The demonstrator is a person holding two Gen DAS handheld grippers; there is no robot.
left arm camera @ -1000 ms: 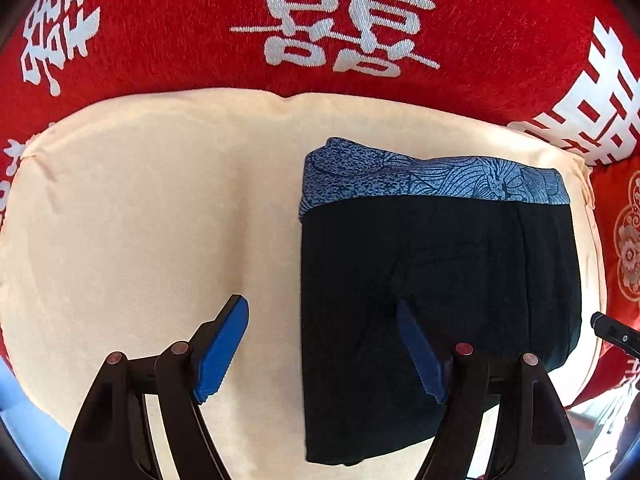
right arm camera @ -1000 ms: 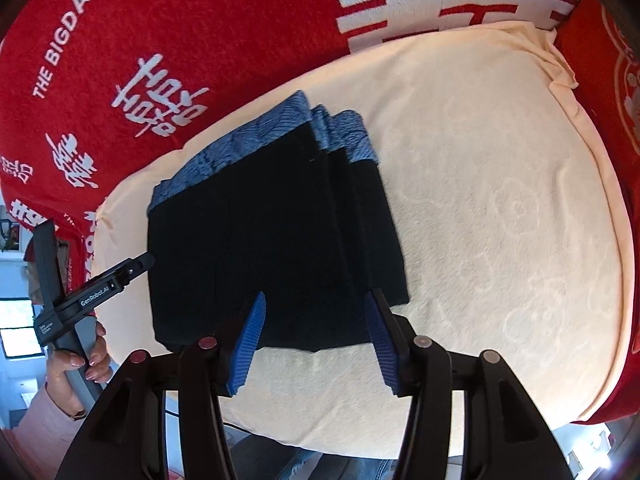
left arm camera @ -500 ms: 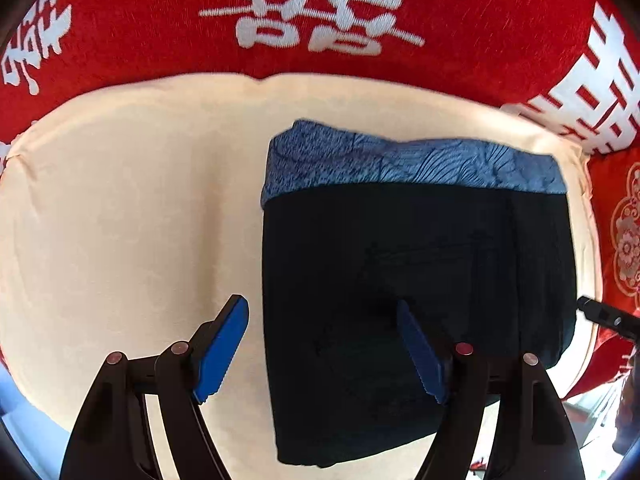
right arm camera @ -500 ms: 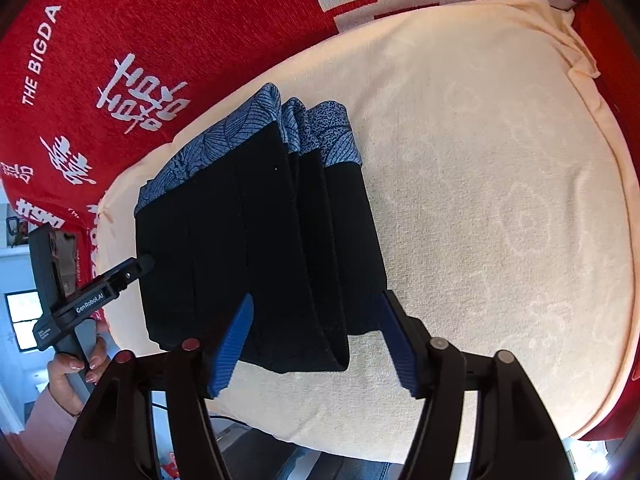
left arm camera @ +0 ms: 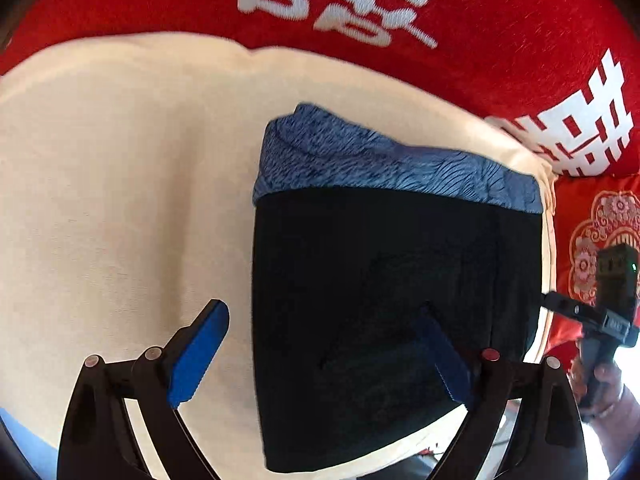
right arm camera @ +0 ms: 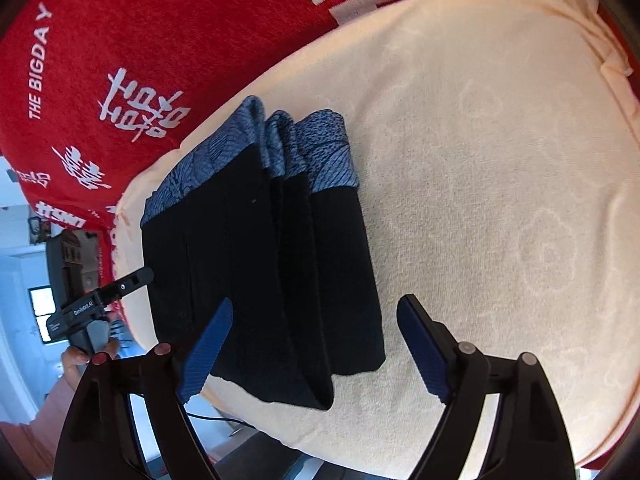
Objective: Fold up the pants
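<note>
The black pants (left arm camera: 380, 300) with a blue patterned waistband (left arm camera: 392, 164) lie folded in a stack on a cream towel (left arm camera: 120, 180). In the right wrist view the pants (right arm camera: 260, 280) show several stacked folds, waistband (right arm camera: 280, 148) at the far end. My left gripper (left arm camera: 324, 348) is open and empty, hovering over the near left edge of the pants. My right gripper (right arm camera: 312, 344) is open and empty above the near end of the stack. Each view shows the other gripper at the towel's edge: the right one (left arm camera: 612, 312) and the left one (right arm camera: 96, 300).
The cream towel (right arm camera: 500, 200) covers a cushion-like surface on a red blanket (left arm camera: 320, 8) with white characters (right arm camera: 140, 108). A red patterned cushion (left arm camera: 592, 240) lies to the right. A room with a window (right arm camera: 40, 304) shows past the towel's edge.
Both grippers have stayed open and empty. The left view has shifted so the pants sit further right and closer. The right gripper has moved closer over the near end of the stack.
</note>
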